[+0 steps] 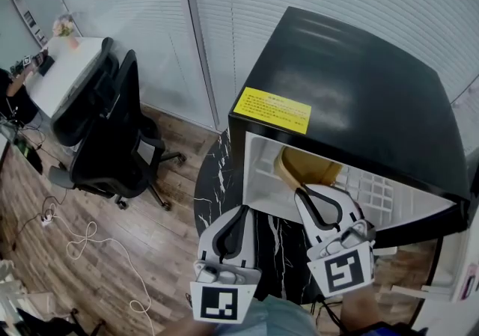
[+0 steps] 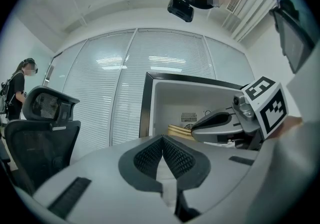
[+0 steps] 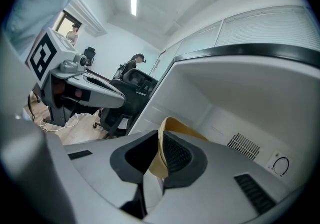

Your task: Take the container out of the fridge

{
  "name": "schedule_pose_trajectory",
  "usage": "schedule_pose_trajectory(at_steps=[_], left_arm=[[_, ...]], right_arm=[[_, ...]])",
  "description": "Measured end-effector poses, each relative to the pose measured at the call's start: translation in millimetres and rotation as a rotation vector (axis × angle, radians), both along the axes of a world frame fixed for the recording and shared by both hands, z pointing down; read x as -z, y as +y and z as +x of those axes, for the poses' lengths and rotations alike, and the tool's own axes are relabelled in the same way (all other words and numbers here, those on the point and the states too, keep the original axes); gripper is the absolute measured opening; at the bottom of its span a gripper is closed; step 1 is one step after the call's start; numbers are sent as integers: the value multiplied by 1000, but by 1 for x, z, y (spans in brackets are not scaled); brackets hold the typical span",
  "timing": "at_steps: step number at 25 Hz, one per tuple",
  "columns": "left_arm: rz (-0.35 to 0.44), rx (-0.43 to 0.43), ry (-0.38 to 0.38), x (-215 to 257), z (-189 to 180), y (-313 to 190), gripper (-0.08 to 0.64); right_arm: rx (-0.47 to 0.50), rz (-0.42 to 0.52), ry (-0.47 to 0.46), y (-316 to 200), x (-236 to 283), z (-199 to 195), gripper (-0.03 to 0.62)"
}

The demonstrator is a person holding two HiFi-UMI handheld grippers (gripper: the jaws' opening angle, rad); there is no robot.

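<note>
A black mini fridge (image 1: 352, 80) stands open, showing a white inside. On its shelf sits a tan, thin-walled container (image 1: 308, 168). My right gripper (image 1: 302, 194) reaches into the fridge mouth; in the right gripper view its jaws (image 3: 161, 143) are pinched on the container's rim (image 3: 177, 127), which curves away behind them. My left gripper (image 1: 241, 212) hangs outside the fridge to the left, jaws pressed together with nothing between them (image 2: 163, 139). The left gripper view also shows the container (image 2: 180, 130) and the right gripper (image 2: 216, 119) at the fridge.
The fridge sits on a black marble-patterned table (image 1: 221, 192). Its door (image 1: 458, 267) hangs open at the right. Two black office chairs (image 1: 112, 132) stand to the left on a wood floor with white cables (image 1: 82, 241). A person (image 1: 11, 91) sits by the far desk.
</note>
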State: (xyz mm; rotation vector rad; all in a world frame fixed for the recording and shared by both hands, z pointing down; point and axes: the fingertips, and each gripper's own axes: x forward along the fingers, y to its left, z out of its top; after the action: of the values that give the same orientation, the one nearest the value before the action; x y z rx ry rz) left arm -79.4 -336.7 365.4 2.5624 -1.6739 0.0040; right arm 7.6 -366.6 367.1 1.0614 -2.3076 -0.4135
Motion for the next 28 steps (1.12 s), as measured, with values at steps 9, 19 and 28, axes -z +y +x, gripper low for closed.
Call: schedule_pose_trajectory(at_steps=[9,19,28], left_arm=[[36,-20,-1,14,-5,16,14],[68,-63,-12,30,-17,40,14],[116,-108,-8,45,-31,65,14]], right_arm=[[-24,21,-46,20,16,-5,45],[-53,46,-78,50,30,-19,44],[-103,66,-134,87,41,-31,44]])
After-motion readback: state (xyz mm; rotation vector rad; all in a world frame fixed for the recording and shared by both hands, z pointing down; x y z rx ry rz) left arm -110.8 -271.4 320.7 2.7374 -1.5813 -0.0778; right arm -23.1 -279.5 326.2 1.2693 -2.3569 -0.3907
